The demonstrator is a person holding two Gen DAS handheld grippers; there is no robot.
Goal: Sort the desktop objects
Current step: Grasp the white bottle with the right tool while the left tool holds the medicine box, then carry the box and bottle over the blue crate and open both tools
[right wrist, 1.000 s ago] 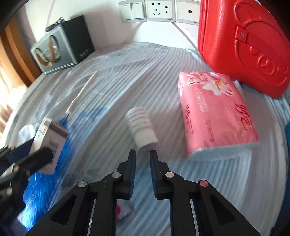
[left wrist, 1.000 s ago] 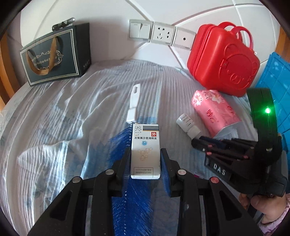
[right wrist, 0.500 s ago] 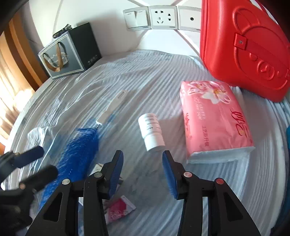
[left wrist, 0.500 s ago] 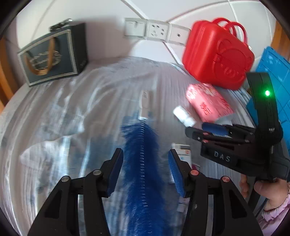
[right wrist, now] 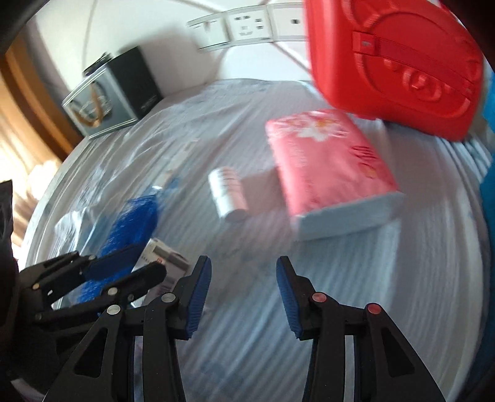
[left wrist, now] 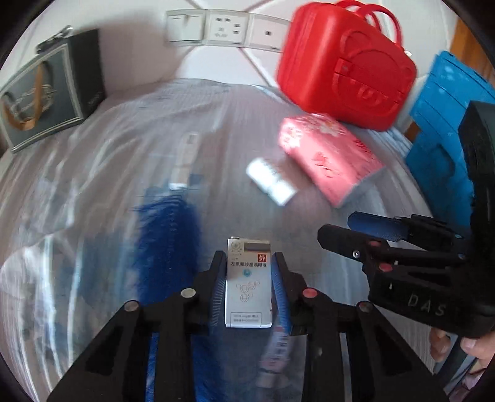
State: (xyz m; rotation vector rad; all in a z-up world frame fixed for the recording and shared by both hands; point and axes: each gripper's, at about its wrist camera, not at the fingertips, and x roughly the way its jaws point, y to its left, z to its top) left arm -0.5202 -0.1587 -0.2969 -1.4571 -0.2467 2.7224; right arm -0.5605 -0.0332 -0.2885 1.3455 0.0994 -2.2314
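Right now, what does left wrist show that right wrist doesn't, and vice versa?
Left wrist only: the printed front of the white medicine box clamped between the left tool's pads, the blue crate at the right edge, and fingers of the hand that holds the right tool.

Right wrist only: the right tool head-on, open, with nothing between its pads, plus bright wooden trim at left.

Both: blue brush, white bottle, pink tissue pack, red case, dark gift bag, wall sockets.
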